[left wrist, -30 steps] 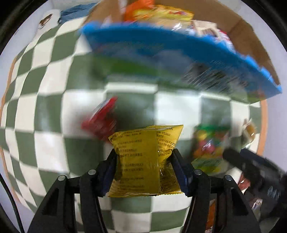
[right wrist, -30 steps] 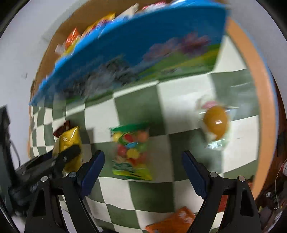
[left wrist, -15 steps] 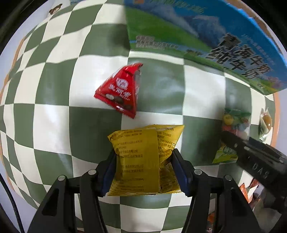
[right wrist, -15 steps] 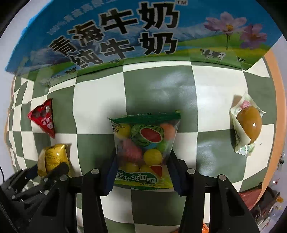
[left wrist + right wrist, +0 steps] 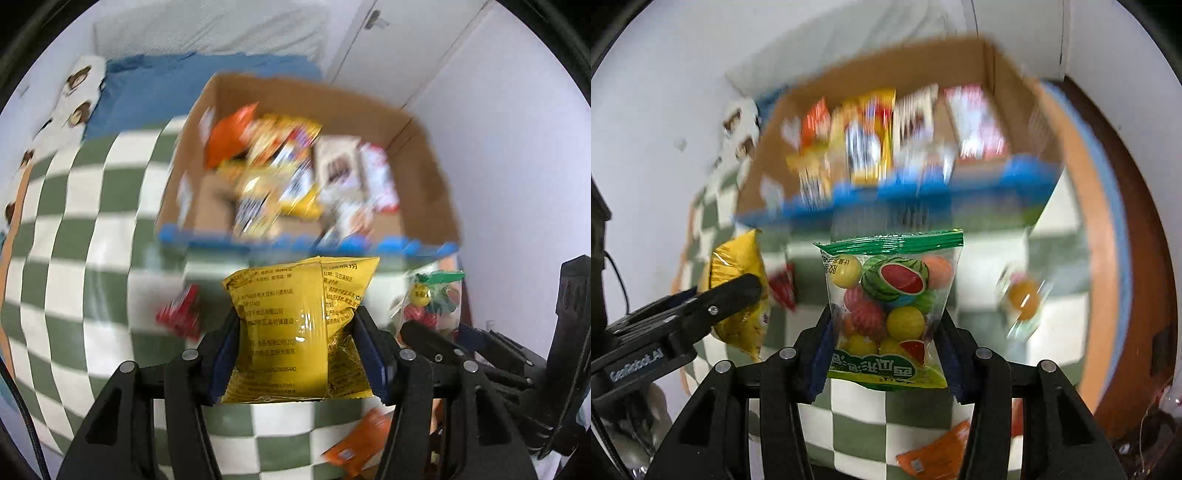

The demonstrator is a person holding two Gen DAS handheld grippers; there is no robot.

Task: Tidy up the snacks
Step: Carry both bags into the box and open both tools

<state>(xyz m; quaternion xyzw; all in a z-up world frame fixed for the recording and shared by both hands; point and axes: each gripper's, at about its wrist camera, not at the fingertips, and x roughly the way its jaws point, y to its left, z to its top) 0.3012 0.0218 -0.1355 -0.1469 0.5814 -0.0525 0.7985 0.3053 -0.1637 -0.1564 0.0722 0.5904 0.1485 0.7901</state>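
Observation:
My left gripper (image 5: 297, 325) is shut on a yellow snack packet (image 5: 295, 325) and holds it above the table, in front of an open cardboard box (image 5: 424, 177) with a blue front edge. Several snack packets lie inside the box. My right gripper (image 5: 886, 325) is shut on a clear fruit candy bag (image 5: 892, 302) with a green top, also lifted in front of the box (image 5: 1008, 77). The candy bag also shows at the right of the left wrist view (image 5: 434, 299), and the yellow packet at the left of the right wrist view (image 5: 738, 291).
On the green and white checkered table (image 5: 74, 229) lie a red triangular packet (image 5: 179, 314), an orange packet (image 5: 358, 446) near the front edge, and a wrapped orange sweet (image 5: 1023, 295) at the right. A white wall stands behind the box. The background is motion-blurred.
My right gripper closed on the fruit candy bag on the table. Both grippers have since risen with their packets, and the open top of the box has come into view.

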